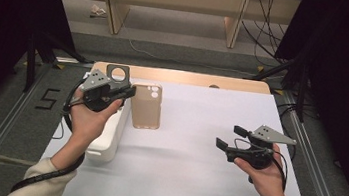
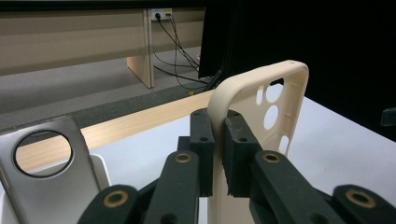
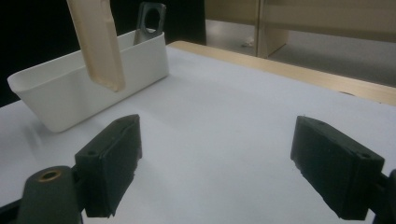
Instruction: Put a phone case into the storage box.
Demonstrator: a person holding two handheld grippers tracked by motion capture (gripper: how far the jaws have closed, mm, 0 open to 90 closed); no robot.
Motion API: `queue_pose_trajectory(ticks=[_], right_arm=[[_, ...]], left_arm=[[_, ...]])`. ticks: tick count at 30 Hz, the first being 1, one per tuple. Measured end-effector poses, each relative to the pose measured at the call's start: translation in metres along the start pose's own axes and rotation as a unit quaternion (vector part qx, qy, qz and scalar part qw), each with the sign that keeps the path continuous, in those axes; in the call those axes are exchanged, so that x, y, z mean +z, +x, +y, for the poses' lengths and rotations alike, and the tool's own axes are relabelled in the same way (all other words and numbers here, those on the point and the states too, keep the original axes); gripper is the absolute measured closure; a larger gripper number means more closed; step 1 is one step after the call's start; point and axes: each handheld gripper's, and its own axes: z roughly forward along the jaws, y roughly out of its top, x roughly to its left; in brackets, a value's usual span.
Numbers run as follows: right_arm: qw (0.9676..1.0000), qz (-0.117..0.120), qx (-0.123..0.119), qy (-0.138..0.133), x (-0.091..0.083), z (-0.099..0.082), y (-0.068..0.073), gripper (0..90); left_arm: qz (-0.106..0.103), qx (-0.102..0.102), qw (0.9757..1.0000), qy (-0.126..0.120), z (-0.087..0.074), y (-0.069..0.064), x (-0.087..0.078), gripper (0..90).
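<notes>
White bin (image 1: pixel 106 142): an open plastic tub on the table (image 1: pixel 192 181), under the person's left hand and below and behind the left fingers; a grey metal plate with a round hole (image 1: pixel 118 74) stands at its far end.
Left gripper (image 1: pixel 125 92): raised above the table over the bin's far end, its fingers (image 2: pixel 236 140) pinching one long edge of a phone case.
Phone case (image 1: pixel 147 105): beige and soft-looking, held clear of the table just beyond the left fingers, to the right of the bin.
Case direction: its long axis runs away from the person, camera cut-outs at the far end; seen from the right gripper's camera it hangs tilted, its near end lowest.
Right gripper (image 1: pixel 230 138): well to the right of the case, low over bare table, its fingers (image 3: pixel 112 163) spread wide with nothing between them.
Risk: the grip is on a thin, flexible rim only, so I judge the case could twist or slip out if the hand turns quickly.
Second risk: its hanging end could catch the bin's wall if lowered at this tilt.
</notes>
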Motion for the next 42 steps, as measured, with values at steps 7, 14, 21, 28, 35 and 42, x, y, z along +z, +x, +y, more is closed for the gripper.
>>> queue_pose_trajectory(ticks=[7, 14, 21, 28, 35, 42], right_arm=[[1.0, -0.002, 0.0, -0.001, 0.0, 0.0, -0.001, 17.5], [1.0, -0.003, 0.002, -0.001, 0.0, -0.001, -0.001, 17.5], [1.0, -0.003, 0.004, 0.0, -0.001, -0.001, -0.002, 17.5], [1.0, -0.003, 0.006, 0.0, 0.0, -0.001, -0.002, 17.5], [1.0, -0.003, 0.007, 0.001, 0.0, -0.002, -0.002, 17.5], [1.0, -0.003, 0.008, 0.0, 0.0, -0.002, -0.002, 17.6]], left_arm=[[0.007, -0.001, 1.0, 0.0, 0.003, 0.009, 0.0, 83.4], [0.017, -0.001, 0.9999, -0.003, 0.009, 0.022, -0.001, 83.5], [0.028, -0.003, 0.9996, -0.007, 0.022, 0.037, -0.002, 83.5], [0.037, -0.006, 0.9993, -0.009, 0.032, 0.055, -0.002, 83.4], [0.046, -0.002, 0.9989, -0.005, 0.039, 0.073, 0.001, 83.4], [0.065, 0.007, 0.9979, 0.001, 0.044, 0.092, 0.003, 83.4]])
